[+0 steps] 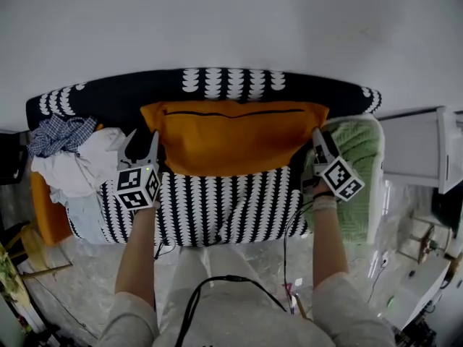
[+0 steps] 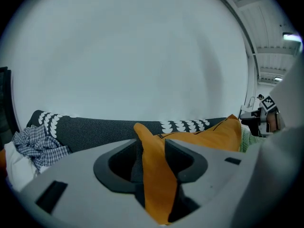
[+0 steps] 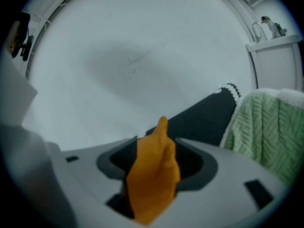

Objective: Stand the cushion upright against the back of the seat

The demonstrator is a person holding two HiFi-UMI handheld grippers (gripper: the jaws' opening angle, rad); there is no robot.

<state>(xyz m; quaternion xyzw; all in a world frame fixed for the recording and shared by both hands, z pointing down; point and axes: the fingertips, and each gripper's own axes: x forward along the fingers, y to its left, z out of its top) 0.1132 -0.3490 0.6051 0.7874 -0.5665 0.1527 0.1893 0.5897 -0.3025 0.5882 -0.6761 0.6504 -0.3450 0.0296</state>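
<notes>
An orange cushion [image 1: 231,137] stands upright against the dark back [image 1: 116,96] of a black-and-white patterned seat [image 1: 217,201]. My left gripper [image 1: 141,144] is at the cushion's left corner and my right gripper [image 1: 319,140] is at its right corner. In the left gripper view the orange corner [image 2: 154,175] lies loosely between spread jaws, with a dark gap beside it. The right gripper view shows the other corner [image 3: 152,179] between wide jaws, with gaps on both sides. Neither pair of pads presses the fabric.
A heap of clothes [image 1: 72,157] with a checked shirt [image 2: 35,146] fills the seat's left end. A green towel [image 1: 358,150] hangs over the right armrest. White furniture [image 1: 423,150] stands to the right. A pale wall rises behind the seat.
</notes>
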